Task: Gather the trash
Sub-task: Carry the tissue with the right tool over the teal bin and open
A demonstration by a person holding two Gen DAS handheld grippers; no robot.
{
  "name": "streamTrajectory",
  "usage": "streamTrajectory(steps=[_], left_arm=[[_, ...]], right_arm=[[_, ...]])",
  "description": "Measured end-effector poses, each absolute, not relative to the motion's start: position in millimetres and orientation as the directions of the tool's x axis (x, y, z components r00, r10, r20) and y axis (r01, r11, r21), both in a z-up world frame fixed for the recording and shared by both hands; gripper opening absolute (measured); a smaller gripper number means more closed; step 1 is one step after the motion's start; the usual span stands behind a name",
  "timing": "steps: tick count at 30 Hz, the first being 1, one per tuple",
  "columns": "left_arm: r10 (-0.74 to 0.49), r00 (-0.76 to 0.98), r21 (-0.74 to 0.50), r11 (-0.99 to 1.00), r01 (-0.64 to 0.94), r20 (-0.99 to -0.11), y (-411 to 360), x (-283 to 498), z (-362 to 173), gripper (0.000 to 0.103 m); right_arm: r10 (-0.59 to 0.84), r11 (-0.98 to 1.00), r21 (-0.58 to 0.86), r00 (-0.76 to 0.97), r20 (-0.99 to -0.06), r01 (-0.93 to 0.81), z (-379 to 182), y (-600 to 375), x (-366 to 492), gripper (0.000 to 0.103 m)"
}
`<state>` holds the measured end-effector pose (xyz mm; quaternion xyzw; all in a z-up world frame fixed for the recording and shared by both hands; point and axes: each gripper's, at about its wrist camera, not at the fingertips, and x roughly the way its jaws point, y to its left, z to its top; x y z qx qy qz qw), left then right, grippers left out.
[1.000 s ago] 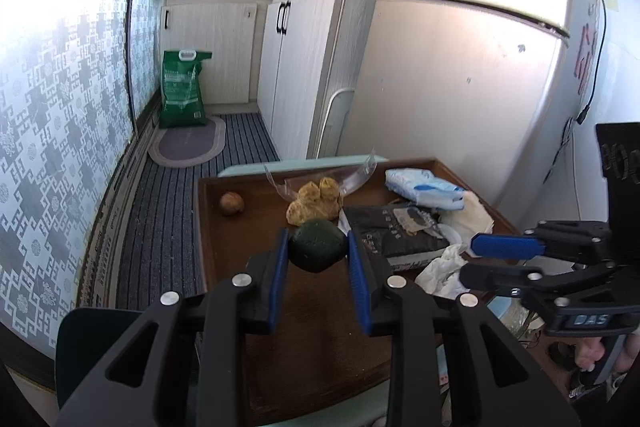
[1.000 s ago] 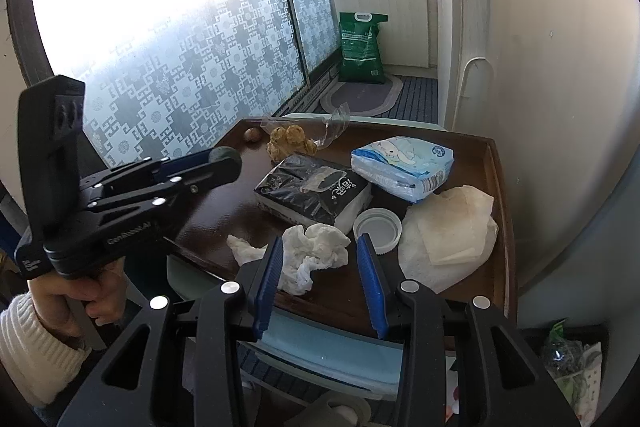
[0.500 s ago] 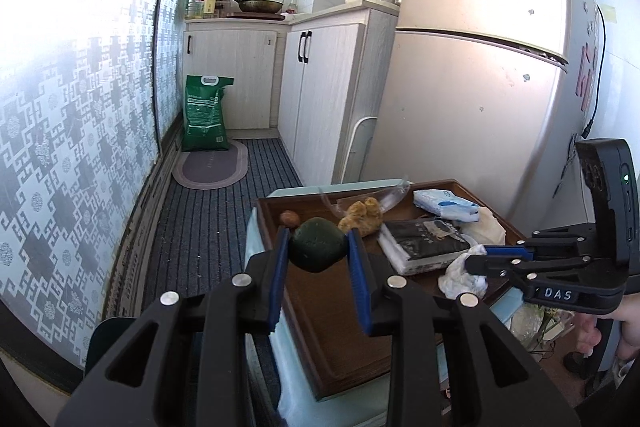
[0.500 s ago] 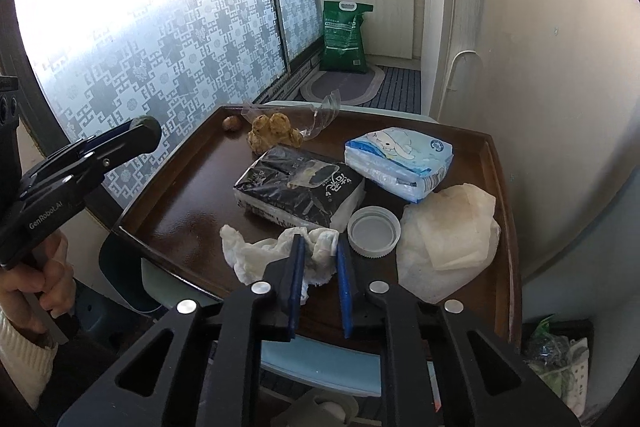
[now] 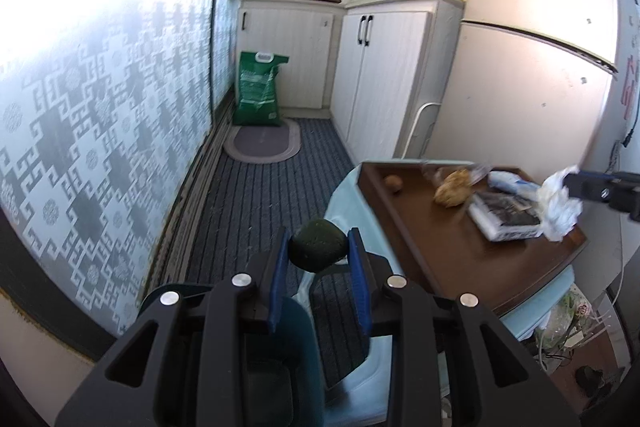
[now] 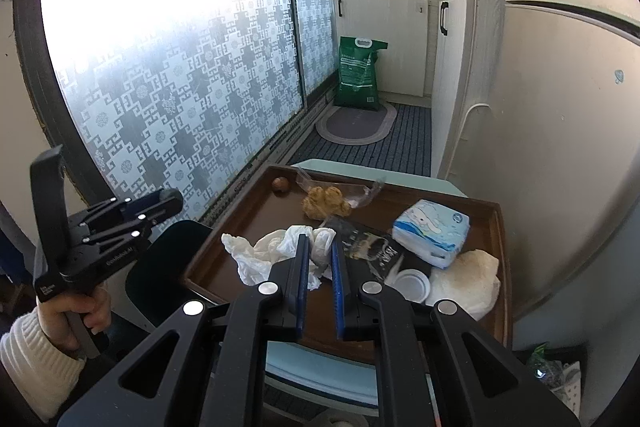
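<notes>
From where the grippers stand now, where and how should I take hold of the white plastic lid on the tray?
Grip the white plastic lid across its raised rim, coming straight down from above. It lies flat on the tray, wedged between the black packet and the white paper, so a sideways approach looks blocked.

Bright patterned frosted window (image 5: 100,87), striped grey floor (image 5: 256,195), white cabinets (image 5: 384,75), fridge (image 5: 532,67)

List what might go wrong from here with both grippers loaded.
1. The left gripper pinches the round dark green lump only at its sides, out past the tray; it may roll free and drop.
2. The right gripper grips the crumpled tissue by one fold; its loose tail might snag or tear.
</notes>
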<state>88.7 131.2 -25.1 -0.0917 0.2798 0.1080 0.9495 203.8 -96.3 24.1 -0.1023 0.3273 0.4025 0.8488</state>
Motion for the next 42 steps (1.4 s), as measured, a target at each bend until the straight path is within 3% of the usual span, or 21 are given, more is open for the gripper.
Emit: streamTrajectory(steps=[13,28,40,42], left_arm=[[0.212,0.701,-0.088,0.927,-0.365,-0.681,184.1,68.2,-74.2,0.031],[0.131,0.484,-0.097,0.903,-0.418,-0.865,220.2,78.9,-165.2,0.031],[0.07,0.381,-0.106,0.9,-0.422,-0.922,230.9,70.6,-201.7,0.032],[0.07,0.376,-0.105,0.899,-0.424,-0.924,232.0,69.7,-203.3,0.037]], right_arm=[[0.663,0.564,0.113,0.368,-0.652,-0.818,18.0,-26.2,172.1,0.011],[0.641,0.498,0.124,0.269,-0.719,-0.858,-18.2,43.7,145.2,0.011],[0.575,0.511,0.085,0.267,-0.773,-0.855,-47.2,77.3,140.8,0.011],[0.568,0.509,0.081,0.264,-0.78,-0.857,-51.4,82.7,139.5,0.011]])
